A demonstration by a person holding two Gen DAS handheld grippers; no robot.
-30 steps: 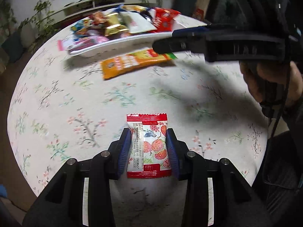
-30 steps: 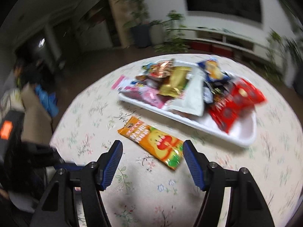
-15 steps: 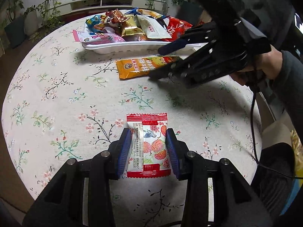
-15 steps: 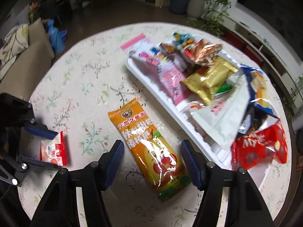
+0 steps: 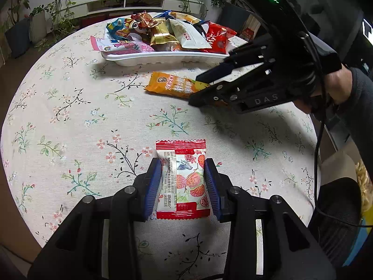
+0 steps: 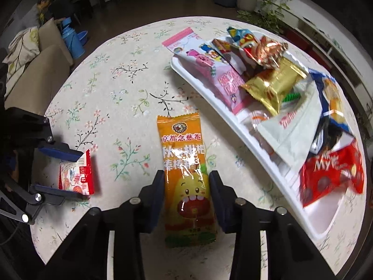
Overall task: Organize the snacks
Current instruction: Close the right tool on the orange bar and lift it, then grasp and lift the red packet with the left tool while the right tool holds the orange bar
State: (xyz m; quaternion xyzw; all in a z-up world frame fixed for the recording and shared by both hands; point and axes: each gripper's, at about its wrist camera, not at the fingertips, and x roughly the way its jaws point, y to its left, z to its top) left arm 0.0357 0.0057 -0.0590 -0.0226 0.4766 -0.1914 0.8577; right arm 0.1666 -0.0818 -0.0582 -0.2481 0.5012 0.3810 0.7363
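The right gripper has dropped from above and its fingers are closing around the long orange snack packet on the floral worktop beside the white tray, while the left gripper keeps the small red-and-white sweet packet pinched, so both await transfer.

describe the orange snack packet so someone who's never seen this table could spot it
On the round floral tablecloth, look just in front of the white tray piled with snacks. The long orange packet lies flat there between the fingers of the right gripper, the only orange wrapper outside the tray, with a cartoon open-mouthed face.
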